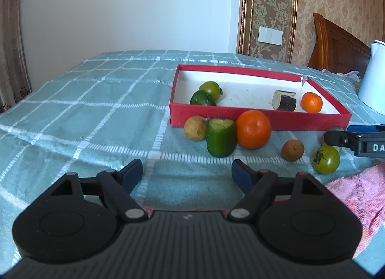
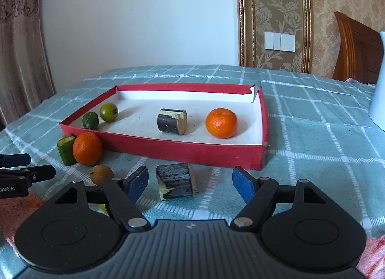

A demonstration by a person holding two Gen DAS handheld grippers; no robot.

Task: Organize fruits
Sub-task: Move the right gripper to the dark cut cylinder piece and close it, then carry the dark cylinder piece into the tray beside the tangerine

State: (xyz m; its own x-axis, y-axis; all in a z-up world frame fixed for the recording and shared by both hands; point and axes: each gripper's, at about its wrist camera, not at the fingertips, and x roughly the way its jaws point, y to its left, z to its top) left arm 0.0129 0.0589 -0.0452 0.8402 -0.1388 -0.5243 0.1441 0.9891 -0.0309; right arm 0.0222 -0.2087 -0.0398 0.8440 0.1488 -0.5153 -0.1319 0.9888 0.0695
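A red box (image 1: 259,120) (image 2: 182,152) with a white floor holds a small orange (image 2: 221,122), a dark cut piece (image 2: 172,121), a green tomato (image 2: 108,112) and a dark green fruit (image 2: 90,120). In front of the box lie a big orange (image 1: 253,129), a green cucumber stub (image 1: 220,140), a yellowish fruit (image 1: 195,127), a brown fruit (image 1: 292,150) and a green tomato (image 1: 326,159). My left gripper (image 1: 187,175) is open, just short of the cucumber stub. My right gripper (image 2: 190,182) is open around a second dark cut piece (image 2: 175,184) on the cloth.
The table wears a teal checked cloth (image 1: 96,100). A pink towel (image 1: 361,192) lies at the near right. A white kettle (image 1: 373,81) stands at the far right, with a wooden headboard (image 2: 356,47) behind it.
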